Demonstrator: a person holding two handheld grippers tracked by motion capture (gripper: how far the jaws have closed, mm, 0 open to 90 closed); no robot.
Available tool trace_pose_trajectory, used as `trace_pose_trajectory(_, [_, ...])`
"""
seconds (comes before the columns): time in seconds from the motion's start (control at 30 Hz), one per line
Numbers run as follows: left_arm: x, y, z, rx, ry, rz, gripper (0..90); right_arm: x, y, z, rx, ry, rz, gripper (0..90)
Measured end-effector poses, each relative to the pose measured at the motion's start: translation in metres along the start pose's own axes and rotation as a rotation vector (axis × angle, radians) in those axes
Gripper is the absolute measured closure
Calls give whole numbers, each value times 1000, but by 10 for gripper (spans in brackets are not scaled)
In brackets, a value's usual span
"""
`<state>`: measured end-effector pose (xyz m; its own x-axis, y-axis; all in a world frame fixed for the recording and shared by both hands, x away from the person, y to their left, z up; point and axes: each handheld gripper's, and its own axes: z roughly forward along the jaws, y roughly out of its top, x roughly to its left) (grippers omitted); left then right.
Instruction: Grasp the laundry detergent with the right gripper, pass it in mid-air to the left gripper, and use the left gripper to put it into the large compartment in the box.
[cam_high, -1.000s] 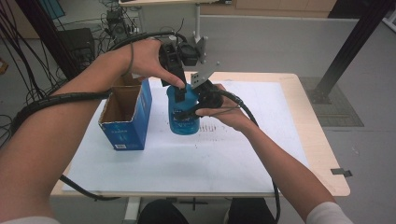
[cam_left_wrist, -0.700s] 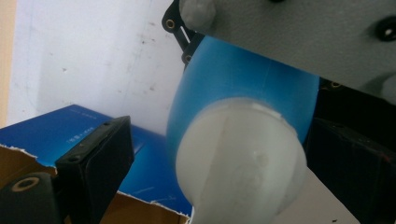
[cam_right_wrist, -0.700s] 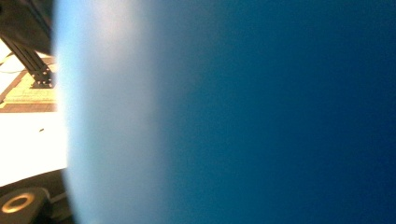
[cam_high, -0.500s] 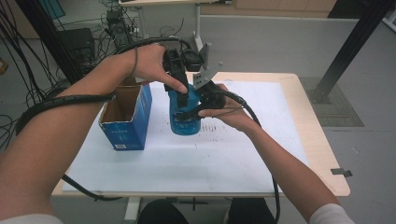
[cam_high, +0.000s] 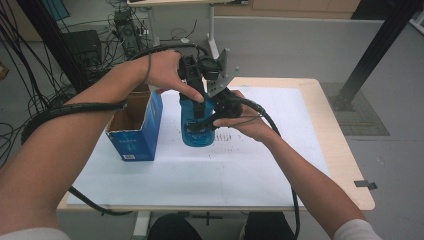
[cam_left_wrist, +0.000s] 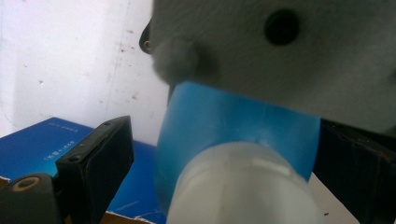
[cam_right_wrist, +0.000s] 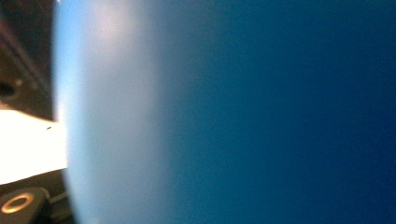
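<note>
A blue bottle (cam_high: 195, 132) with a white cap (cam_left_wrist: 243, 186) stands on the white sheet (cam_high: 225, 170), just right of an open blue cardboard box (cam_high: 135, 135). My right gripper (cam_high: 209, 117) reaches in from the right and is shut on the bottle's body, whose blue wall (cam_right_wrist: 233, 112) sits hard against that gripper's camera. My left gripper (cam_high: 200, 100) points down over the bottle's top. Its black fingers (cam_left_wrist: 100, 163) straddle the cap and the blue shoulder (cam_left_wrist: 224, 121), with a gap on one side, so it is open.
The grey three-cornered plate (cam_left_wrist: 280, 56) of the right gripper hangs close above the left gripper's jaws. The blue box (cam_left_wrist: 46, 144) lies just beside the bottle. Cables trail off the table's left side, and a wooden table edge (cam_high: 345, 150) borders the sheet.
The left gripper has edged slightly over the bottle's top. The bottle and the right gripper have stayed where they were.
</note>
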<state>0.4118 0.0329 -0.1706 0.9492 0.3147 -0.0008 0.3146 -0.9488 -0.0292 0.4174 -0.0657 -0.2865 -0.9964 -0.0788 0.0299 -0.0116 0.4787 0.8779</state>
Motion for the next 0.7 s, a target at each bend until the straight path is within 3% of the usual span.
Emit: trace_pose_trajectory(0.7, [-1, 4, 1, -5, 0, 8, 83, 0, 0, -1, -1, -1, -3, 443])
